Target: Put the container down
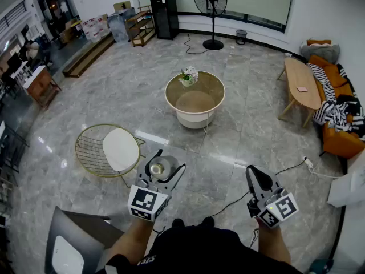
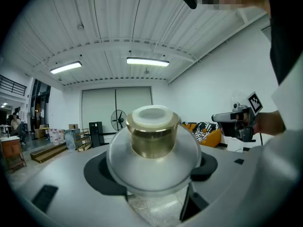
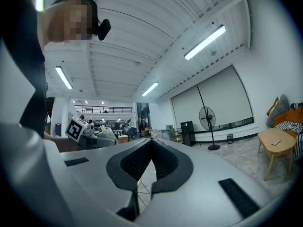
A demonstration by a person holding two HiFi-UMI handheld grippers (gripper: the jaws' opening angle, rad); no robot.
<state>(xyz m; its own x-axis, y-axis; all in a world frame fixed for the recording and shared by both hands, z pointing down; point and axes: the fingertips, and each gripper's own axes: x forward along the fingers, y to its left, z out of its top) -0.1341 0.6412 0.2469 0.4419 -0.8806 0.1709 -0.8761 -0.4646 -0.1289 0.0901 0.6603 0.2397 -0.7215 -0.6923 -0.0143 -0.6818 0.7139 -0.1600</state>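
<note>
A clear round container point(image 1: 160, 168) with a gold neck and white cap sits between the jaws of my left gripper point(image 1: 162, 163), held in the air above the marble floor. In the left gripper view the container point(image 2: 152, 148) fills the middle, with both dark pads pressed against its sides. My right gripper point(image 1: 255, 174) hangs to the right at about the same height, jaws closed to a point with nothing in them. In the right gripper view its jaws point(image 3: 150, 144) meet at the tip.
A round glass-top table point(image 1: 217, 90) with a small flower pot point(image 1: 189, 76) stands ahead. A gold wire table point(image 1: 91, 153) with a white disc is at the left. A grey chair point(image 1: 74, 238) is near left. A cable point(image 1: 228, 205) crosses the floor. Sofa point(image 1: 337, 110) and wooden table point(image 1: 301, 81) at right.
</note>
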